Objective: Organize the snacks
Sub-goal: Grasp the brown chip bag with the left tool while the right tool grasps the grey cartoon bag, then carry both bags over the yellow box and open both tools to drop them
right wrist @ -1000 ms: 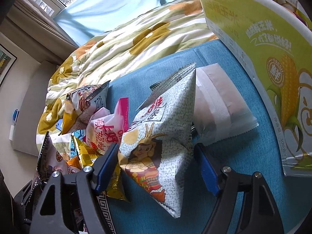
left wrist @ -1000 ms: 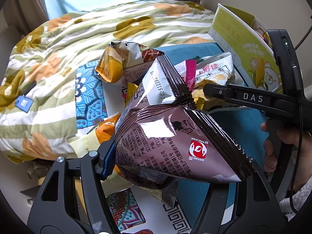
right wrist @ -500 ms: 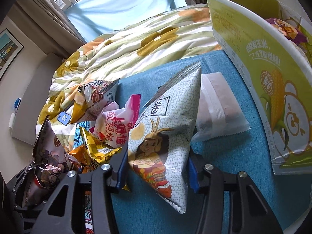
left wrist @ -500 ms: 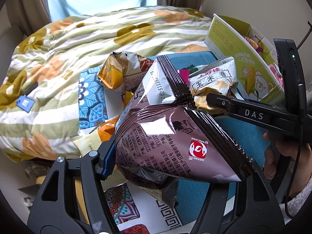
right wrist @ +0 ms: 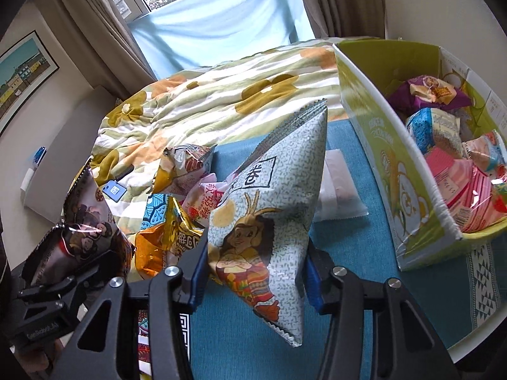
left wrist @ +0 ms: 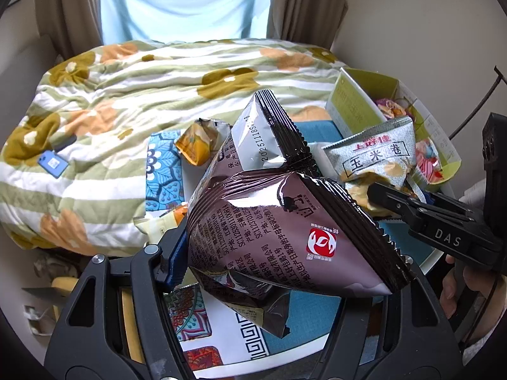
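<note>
From the left wrist camera, the left tongs [left wrist: 285, 253] are clenched on a shiny brown snack bag [left wrist: 285, 221], which fills the middle of the view and hangs clear of the bench [left wrist: 304, 304], a blue-topped surface with a patterned cloth [left wrist: 164, 171] over its near and left part. Behind the bag lie an orange-and-silver packet [left wrist: 199, 142] and a pale packet [left wrist: 158, 226] at the bench's left edge. To the right, the right tongs [left wrist: 377, 194] hold a speckled grey snack bag [left wrist: 380, 158] in the air, in front of a green cardboard box [left wrist: 351, 107] that already has packets in it. A hand [left wrist: 459, 288] grips the right tool's handle at the frame's edge. A flowered quilt [left wrist: 142, 101] covers the bed behind the bench.

From the right wrist camera, the right tongs [right wrist: 253, 272] grasp the speckled grey snack bag [right wrist: 269, 205] by its lower half, blue pads pressed against both sides; the bag stands point-up above the blue bench [right wrist: 364, 253]. The green cardboard box [right wrist: 380, 145] sits on the bench to the right, holding purple, blue-white and pink packets. A white packet [right wrist: 339, 196] lies flat just behind the held bag. To the left are a gold packet [right wrist: 168, 237], a pink-and-white packet [right wrist: 206, 199] and the orange-and-silver packet [right wrist: 183, 167]. At far left the left tongs [right wrist: 88, 272] carry the brown snack bag [right wrist: 82, 221].
</note>
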`<state>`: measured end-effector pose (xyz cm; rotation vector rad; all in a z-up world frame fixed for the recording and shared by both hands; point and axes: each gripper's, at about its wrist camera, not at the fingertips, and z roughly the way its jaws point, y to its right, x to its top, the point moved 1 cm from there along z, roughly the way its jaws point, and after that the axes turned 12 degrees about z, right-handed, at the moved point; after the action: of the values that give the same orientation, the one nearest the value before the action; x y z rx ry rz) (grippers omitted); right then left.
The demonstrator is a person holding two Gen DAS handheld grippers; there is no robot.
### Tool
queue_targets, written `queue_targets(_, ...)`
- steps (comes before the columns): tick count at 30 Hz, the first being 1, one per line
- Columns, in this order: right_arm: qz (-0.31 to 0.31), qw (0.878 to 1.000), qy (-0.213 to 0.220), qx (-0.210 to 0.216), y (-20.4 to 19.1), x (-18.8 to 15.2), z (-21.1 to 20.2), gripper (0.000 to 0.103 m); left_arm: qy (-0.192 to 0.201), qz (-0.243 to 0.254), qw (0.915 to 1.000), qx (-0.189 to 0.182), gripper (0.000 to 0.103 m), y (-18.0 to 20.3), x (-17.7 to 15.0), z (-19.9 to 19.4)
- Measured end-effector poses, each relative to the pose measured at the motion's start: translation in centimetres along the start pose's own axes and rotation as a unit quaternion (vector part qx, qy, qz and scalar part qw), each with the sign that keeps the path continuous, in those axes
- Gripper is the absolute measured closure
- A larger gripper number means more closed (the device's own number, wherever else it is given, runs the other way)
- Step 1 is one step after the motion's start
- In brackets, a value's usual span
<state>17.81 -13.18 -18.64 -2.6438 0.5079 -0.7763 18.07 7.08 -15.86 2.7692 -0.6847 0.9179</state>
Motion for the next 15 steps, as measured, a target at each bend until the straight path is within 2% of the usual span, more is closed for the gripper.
queue_targets(3,-0.007,1.000,0.015,0.006,0.0,-0.3,-2.5,0.056,0.021,0.002,0.9997,0.008,0.040,0.6,0.7,-1.9)
queue_targets(8,-0.020,0.999,0.036,-0.003,0.2,-0.5,-6.5,0.056,0.046,0.011,0.9989,-0.002,0.040,2.2,2.3,-4.6)
queue_targets(15,-0.034,0.997,0.071,0.008,2.1,1.3,-11.2,0.056,0.072,0.010,0.9973,-0.009,0.040,6.0,6.1,-6.0)
